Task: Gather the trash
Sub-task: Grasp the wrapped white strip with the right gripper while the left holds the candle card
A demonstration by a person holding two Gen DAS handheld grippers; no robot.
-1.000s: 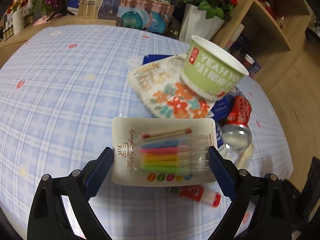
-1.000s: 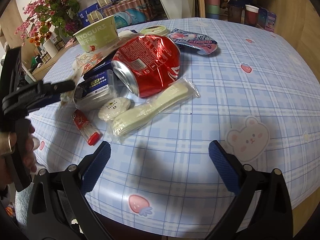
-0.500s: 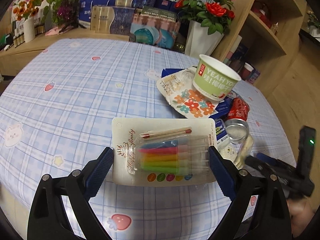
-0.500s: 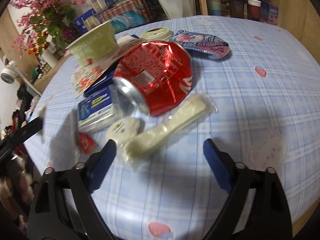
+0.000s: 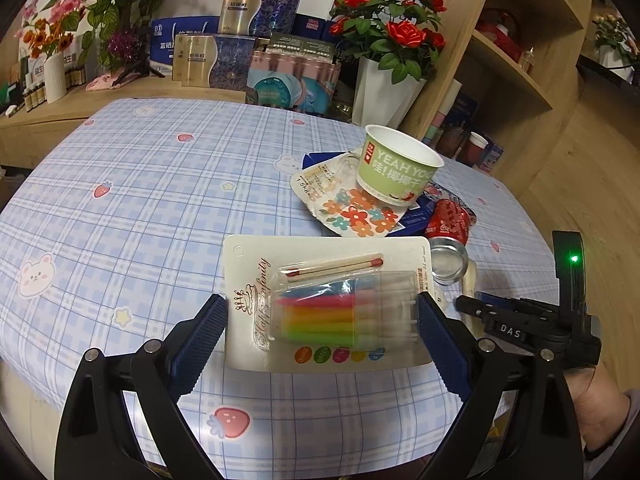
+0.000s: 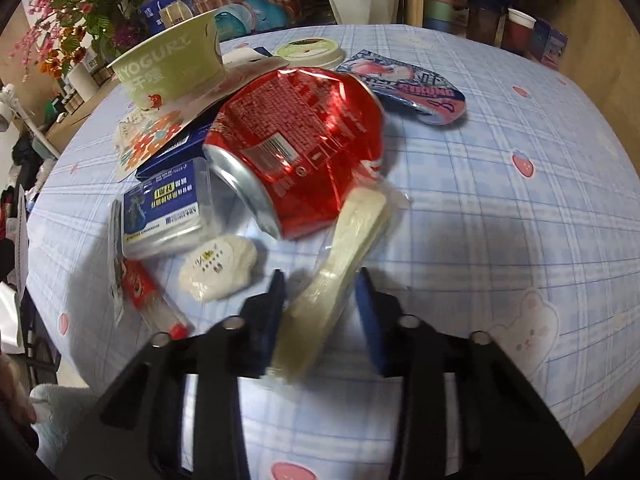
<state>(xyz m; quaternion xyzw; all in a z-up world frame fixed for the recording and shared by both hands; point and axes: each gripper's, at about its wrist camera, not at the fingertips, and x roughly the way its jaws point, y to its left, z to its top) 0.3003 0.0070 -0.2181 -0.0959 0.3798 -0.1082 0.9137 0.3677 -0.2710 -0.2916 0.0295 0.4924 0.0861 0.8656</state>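
Note:
My left gripper (image 5: 320, 302) is shut on a white card pack of coloured candles and matches (image 5: 328, 300), held above the checked tablecloth (image 5: 140, 200). In the right wrist view my right gripper (image 6: 322, 284) is closing its jaws on a plastic spoon in a clear wrapper (image 6: 348, 240). Its pads meet the handle's two sides. The spoon's bowl end leans against a crushed red can (image 6: 304, 152). A green yogurt cup (image 5: 396, 168) stands on a flower-print packet (image 5: 352, 212) behind the can.
Beside the spoon lie a white round sachet (image 6: 218, 268), a clear box with a blue label (image 6: 168, 208) and a small red tube (image 6: 148, 300). Farther off sit a pink and blue wrapper (image 6: 420, 92) and a lid (image 6: 310, 50). Boxes, flower vases and shelves ring the table.
My right gripper moved in over the wrapped spoon and its jaws narrowed from wide to close around the handle. My left gripper drew back and up with the candle pack.

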